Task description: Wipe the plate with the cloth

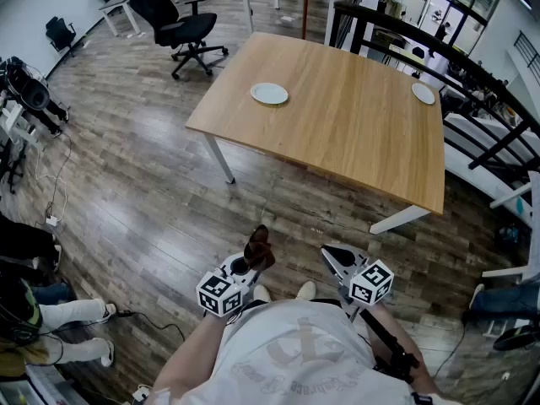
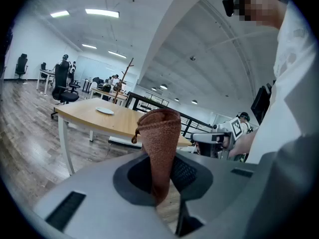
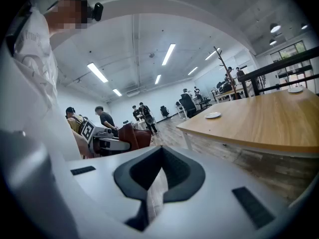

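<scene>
A white plate [image 1: 269, 94] lies on the wooden table [image 1: 337, 133], well ahead of me across the floor; it also shows small in the left gripper view as the plate [image 2: 104, 110] and in the right gripper view as the plate [image 3: 213, 115]. My left gripper [image 1: 251, 264] is shut on a brown cloth [image 1: 258, 247], which stands up folded between its jaws [image 2: 159, 143]. My right gripper [image 1: 333, 253] is held beside it, shut with nothing in it [image 3: 158, 178]. Both grippers are close to my body, far from the table.
A second plate [image 1: 423, 93] sits near the table's far right corner. A black office chair [image 1: 181, 24] stands left of the table and a black railing [image 1: 439, 53] runs behind it. Cables and a seated person's legs [image 1: 72, 315] are at my left.
</scene>
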`<action>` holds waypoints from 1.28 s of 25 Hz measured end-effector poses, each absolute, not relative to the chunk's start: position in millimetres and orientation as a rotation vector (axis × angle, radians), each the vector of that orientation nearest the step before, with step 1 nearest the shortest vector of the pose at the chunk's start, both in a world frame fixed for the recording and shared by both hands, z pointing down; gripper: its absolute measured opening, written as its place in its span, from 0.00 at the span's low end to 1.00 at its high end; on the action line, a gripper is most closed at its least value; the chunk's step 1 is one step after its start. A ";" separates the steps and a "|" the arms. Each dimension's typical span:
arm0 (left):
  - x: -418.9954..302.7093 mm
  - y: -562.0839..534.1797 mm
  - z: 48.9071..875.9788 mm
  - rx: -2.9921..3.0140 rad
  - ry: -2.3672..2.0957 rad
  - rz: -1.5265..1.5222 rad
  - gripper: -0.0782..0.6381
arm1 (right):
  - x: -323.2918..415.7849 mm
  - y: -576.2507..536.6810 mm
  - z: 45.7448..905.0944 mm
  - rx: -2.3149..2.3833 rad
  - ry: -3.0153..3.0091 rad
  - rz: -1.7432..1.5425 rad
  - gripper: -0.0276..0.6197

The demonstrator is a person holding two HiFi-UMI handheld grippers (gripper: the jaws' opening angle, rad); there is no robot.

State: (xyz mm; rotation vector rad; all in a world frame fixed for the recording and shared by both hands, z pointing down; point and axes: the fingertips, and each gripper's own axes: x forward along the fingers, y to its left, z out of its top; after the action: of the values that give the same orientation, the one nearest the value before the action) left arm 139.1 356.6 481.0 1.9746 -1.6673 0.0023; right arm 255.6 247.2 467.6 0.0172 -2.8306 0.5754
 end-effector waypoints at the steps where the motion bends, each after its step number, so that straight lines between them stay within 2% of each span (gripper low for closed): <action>1: 138.3 355.2 481.5 1.975 -1.668 0.001 0.20 | 254.2 245.8 465.4 0.014 -2.846 0.588 0.06; 21: 133.4 350.6 478.4 1.971 -1.694 0.001 0.20 | 249.6 240.0 468.0 0.008 -2.865 0.636 0.06; 32: 153.9 342.4 481.6 1.930 -1.712 0.011 0.20 | 269.9 228.8 472.5 -0.023 -2.852 0.659 0.06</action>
State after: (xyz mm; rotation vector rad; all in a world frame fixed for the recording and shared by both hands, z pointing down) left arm 153.9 342.4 481.6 1.9304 -1.7116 0.0106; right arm 269.9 228.8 472.5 -0.0230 -2.8523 0.6586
